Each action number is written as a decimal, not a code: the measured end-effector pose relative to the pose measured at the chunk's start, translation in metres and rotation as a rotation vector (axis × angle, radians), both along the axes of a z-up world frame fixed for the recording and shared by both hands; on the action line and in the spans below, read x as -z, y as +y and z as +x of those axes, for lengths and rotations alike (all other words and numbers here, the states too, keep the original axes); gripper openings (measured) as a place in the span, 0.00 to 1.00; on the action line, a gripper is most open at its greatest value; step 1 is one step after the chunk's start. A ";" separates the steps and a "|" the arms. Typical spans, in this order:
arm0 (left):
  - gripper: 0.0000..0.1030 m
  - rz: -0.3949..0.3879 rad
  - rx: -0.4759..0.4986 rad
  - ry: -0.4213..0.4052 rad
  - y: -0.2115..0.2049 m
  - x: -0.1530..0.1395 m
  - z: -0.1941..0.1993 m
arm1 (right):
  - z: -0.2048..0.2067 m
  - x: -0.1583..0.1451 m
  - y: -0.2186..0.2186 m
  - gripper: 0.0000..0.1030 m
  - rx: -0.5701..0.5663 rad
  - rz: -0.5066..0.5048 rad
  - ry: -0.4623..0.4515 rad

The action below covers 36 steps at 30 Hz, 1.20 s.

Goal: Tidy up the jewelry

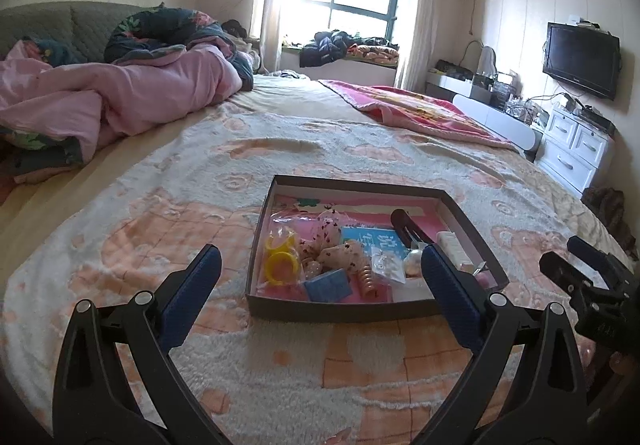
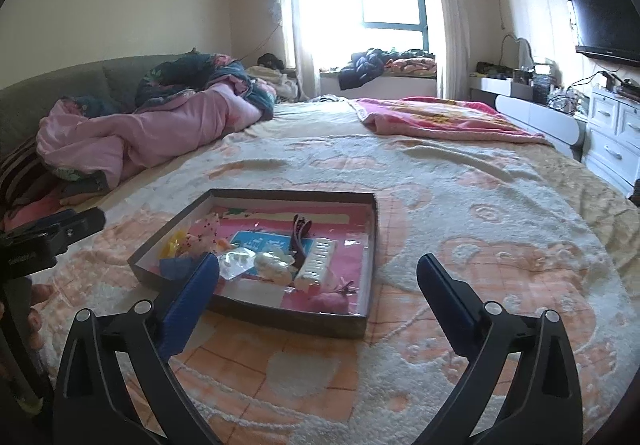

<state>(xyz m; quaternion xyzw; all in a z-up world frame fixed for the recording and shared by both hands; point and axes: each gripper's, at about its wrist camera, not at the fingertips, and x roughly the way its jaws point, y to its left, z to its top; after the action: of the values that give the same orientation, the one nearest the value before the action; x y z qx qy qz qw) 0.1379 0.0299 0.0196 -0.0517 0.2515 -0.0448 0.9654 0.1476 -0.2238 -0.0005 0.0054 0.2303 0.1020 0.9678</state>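
Cardboard tray (image 1: 340,309) of jumbled trinkets rests on the bed. Left gripper (image 1: 320,277) and right gripper (image 2: 316,281), both spread and empty, hover before the tray; judged step: approach, selecting a first piece.

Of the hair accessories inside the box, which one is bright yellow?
The yellow ring, at the left side of the shallow box. It alone is bright yellow; the spiral hair tie nearby is pale orange and the long clip is dark.

Bed (image 1: 200,173) carries shallow box (image 1: 320,310) (pink quilt (image 1: 120,101) behind)
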 end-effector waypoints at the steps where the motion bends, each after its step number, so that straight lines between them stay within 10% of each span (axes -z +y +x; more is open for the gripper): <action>1: 0.89 0.004 0.000 -0.004 0.000 0.000 -0.002 | -0.002 0.000 -0.001 0.94 0.004 -0.003 -0.002; 36: 0.89 0.023 0.012 -0.031 -0.018 0.036 -0.040 | -0.056 0.022 -0.003 0.94 0.036 -0.016 -0.137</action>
<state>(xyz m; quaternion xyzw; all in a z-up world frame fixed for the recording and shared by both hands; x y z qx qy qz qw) 0.0977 0.0117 -0.0167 -0.0382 0.2371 -0.0486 0.9695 0.0920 -0.2270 -0.0226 -0.0051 0.1644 0.0827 0.9829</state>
